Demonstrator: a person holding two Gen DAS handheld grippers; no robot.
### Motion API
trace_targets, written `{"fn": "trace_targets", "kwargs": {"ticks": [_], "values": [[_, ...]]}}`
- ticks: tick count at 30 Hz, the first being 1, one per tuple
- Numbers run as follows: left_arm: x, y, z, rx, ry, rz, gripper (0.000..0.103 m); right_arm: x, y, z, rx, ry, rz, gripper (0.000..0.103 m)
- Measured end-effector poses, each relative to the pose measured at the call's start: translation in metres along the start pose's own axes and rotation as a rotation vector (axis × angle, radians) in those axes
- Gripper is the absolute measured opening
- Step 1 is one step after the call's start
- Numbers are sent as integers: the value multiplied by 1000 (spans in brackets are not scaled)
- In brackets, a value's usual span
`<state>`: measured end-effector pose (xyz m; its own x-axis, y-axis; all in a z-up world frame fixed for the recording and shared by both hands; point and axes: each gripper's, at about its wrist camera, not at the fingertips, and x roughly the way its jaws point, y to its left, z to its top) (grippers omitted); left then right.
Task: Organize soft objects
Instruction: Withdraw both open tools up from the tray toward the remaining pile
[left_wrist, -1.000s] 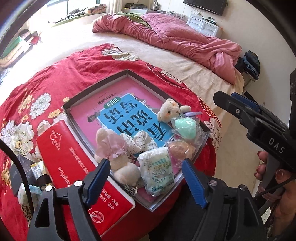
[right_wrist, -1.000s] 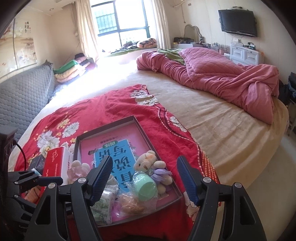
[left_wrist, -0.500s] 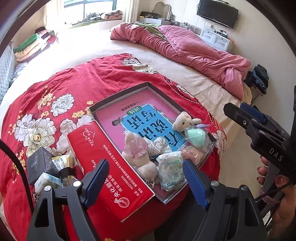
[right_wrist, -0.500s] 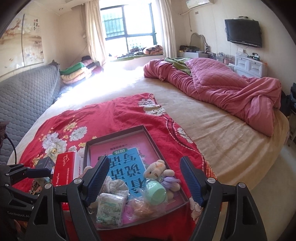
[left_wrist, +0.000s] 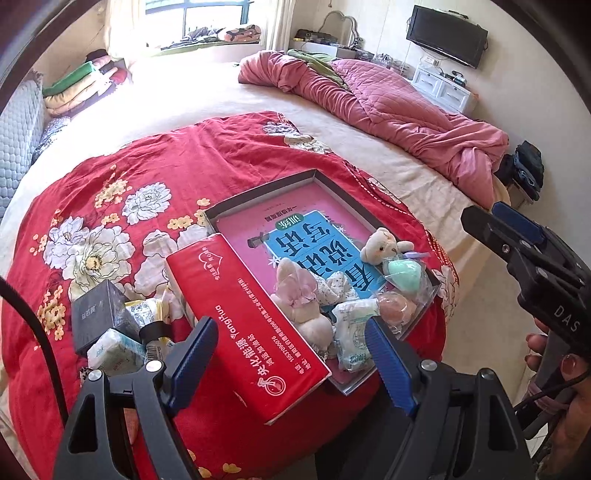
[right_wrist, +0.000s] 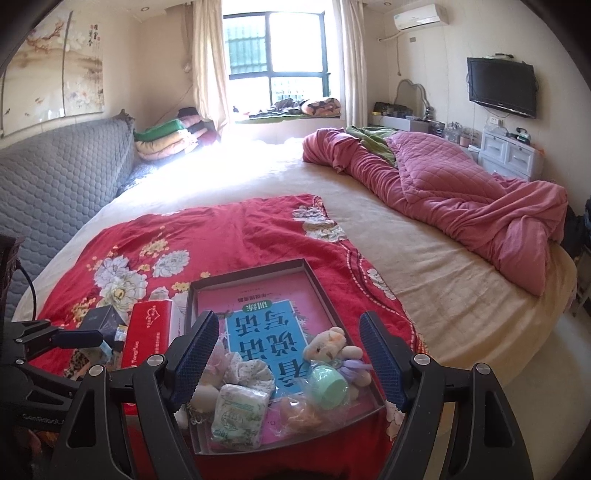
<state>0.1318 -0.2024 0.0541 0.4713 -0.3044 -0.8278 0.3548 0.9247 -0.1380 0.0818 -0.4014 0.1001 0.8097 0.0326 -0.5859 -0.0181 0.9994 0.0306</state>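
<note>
Both grippers pull up and back from the tray (right_wrist: 325, 295) on the bed: left gripper (left_wrist: 291, 354) and right gripper (right_wrist: 288, 354) spread wide, holding nothing. The soft toys (right_wrist: 332, 345) sit bunched in the tray's near end, so the sorting looks finished.

You have strong daylight coming through the window (right_wrist: 277, 66), and it blows out the pale bed (right_wrist: 229, 166) just below it to near white. Away from the window, the red floral cloth (left_wrist: 155, 177) is evenly lit and sharp, with soft shadows. Both views bow heavily outward from the window, and black vignette fills their corners.
</note>
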Motion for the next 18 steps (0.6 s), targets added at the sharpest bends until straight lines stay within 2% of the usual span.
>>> {"fn": "trace_targets", "kwargs": {"ticks": [18], "values": [[-26, 40, -16, -63, -24, 63, 81, 2, 56, 4, -98, 9, 104, 80]]}}
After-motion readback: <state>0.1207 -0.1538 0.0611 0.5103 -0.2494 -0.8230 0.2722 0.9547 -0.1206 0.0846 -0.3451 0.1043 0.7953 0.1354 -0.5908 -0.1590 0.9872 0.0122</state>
